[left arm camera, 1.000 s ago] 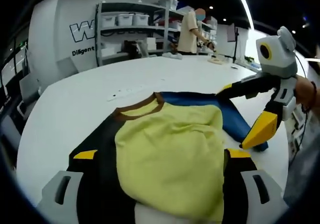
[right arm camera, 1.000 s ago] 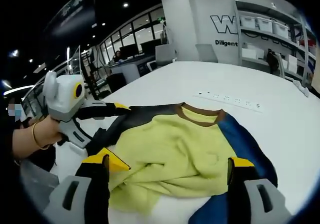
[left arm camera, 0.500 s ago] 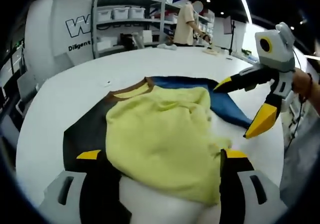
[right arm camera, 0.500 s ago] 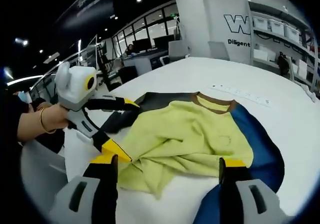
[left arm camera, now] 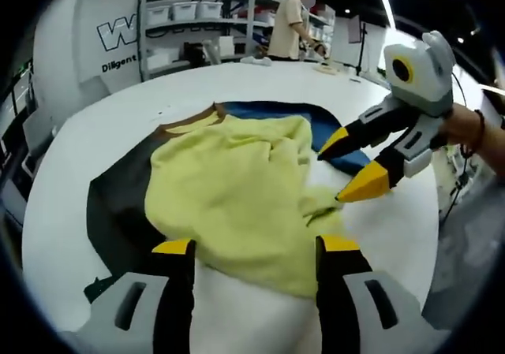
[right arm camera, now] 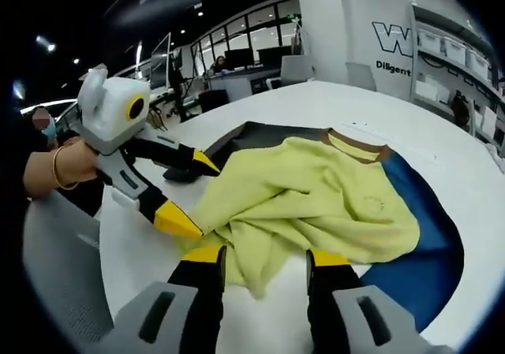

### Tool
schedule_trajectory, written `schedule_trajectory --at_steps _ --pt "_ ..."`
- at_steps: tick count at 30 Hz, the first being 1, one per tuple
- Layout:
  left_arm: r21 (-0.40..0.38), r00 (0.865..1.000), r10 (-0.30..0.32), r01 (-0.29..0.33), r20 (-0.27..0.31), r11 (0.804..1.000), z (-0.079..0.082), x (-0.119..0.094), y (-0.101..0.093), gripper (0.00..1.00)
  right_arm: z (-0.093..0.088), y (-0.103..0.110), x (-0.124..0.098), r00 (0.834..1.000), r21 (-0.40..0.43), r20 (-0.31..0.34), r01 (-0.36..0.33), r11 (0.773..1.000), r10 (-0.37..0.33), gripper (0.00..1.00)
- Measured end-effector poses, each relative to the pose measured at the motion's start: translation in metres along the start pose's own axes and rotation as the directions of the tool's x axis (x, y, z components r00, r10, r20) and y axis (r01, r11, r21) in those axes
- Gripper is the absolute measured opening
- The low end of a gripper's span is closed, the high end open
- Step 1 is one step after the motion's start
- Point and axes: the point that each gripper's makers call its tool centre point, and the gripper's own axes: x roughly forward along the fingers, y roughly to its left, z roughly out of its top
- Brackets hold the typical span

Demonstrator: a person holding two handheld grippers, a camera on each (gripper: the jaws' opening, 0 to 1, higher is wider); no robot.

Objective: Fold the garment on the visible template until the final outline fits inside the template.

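Left gripper [left arm camera: 252, 251]: yellow-tipped black fingers [left arm camera: 175, 247] spread apart, grasping nothing, poised over the near hem of the garment [left arm camera: 229, 188]. Right gripper [right arm camera: 260, 259]: fingers [right arm camera: 203, 254] likewise parted and free, straddling a rumpled yellow fold. Soft, matte yellow fabric, creased and bunched, brown ribbed collar [right arm camera: 355, 143], dark sleeve on one side, blue sleeve [right arm camera: 418, 236] on the other; spread on the smooth, rounded white worktop [left arm camera: 71, 173]. Lidded white bins [left arm camera: 185, 9] on the metal shelving [left arm camera: 142, 31] beyond, contents hidden. Compared with half a second ago: both pairs of fingers narrower, each gripper nearer the other, more fabric gathered toward the middle.
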Motion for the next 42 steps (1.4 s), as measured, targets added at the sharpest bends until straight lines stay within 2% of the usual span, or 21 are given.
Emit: schedule_trajectory --at_steps 3,5,7,10,11,13,17,21,29,33,37,40,42 --pt "-0.043 0.999 0.007 -0.009 -0.039 0.999 -0.009 -0.002 -0.004 0.52 -0.006 0.005 0.005 1.000 -0.005 -0.010 -0.008 1.000 0.007 0.27" --pt "-0.075 0.999 -0.008 0.004 -0.054 0.997 -0.014 -0.002 -0.010 0.46 -0.007 0.005 0.006 1.000 -0.019 -0.007 -0.006 1.000 0.006 0.16" --pt "-0.083 0.998 -0.008 0.003 -0.063 0.997 -0.016 -0.001 -0.015 0.42 -0.009 0.004 0.009 1.000 -0.039 -0.018 -0.004 0.999 0.003 0.09" --pt "-0.111 0.996 -0.022 0.013 -0.087 0.994 -0.022 0.001 -0.022 0.38 -0.010 0.004 0.010 1.000 -0.053 -0.022 0.003 0.999 -0.004 0.03" --pt "-0.092 0.996 -0.007 -0.002 -0.092 0.996 -0.023 0.002 -0.021 0.36 -0.010 0.004 0.010 1.000 -0.051 -0.021 0.002 0.999 -0.003 0.00" --pt "-0.070 0.994 0.011 -0.018 -0.106 0.997 -0.025 0.005 -0.020 0.30 -0.009 0.004 0.009 1.000 -0.050 -0.017 0.001 0.999 -0.002 0.00" --pt "-0.105 0.993 -0.004 -0.008 -0.115 0.994 -0.027 0.004 -0.023 0.17 -0.004 0.004 0.003 1.000 -0.075 -0.010 0.006 0.997 -0.007 0.00" --pt "-0.099 0.993 -0.010 -0.002 -0.119 0.995 -0.029 0.006 -0.024 0.02 0.003 0.003 -0.005 1.000 -0.070 0.004 0.023 0.997 -0.023 0.00" --pt "-0.076 0.994 -0.004 -0.004 -0.107 0.997 -0.021 -0.008 -0.014 0.01 0.013 -0.007 -0.027 0.995 -0.036 0.045 0.095 0.995 -0.093 0.00" --pt "-0.078 0.995 -0.009 0.002 -0.100 0.997 -0.014 -0.022 -0.004 0.01 0.016 -0.011 -0.040 0.990 -0.015 0.062 0.126 0.992 -0.125 0.00" --pt "-0.090 0.995 0.010 -0.019 -0.099 0.996 -0.010 -0.035 0.010 0.01 0.022 -0.013 -0.058 0.985 0.024 0.079 0.150 0.988 -0.152 0.00" --pt "-0.098 0.995 0.013 -0.022 -0.099 0.995 -0.007 -0.044 0.019 0.01 0.020 -0.017 -0.070 0.980 0.095 0.061 0.182 0.979 -0.188 0.00" --pt "-0.098 0.994 0.017 -0.027 -0.105 0.995 -0.005 -0.053 0.025 0.01 0.019 -0.015 -0.078 0.980 0.173 0.053 0.178 0.969 -0.190 0.00"
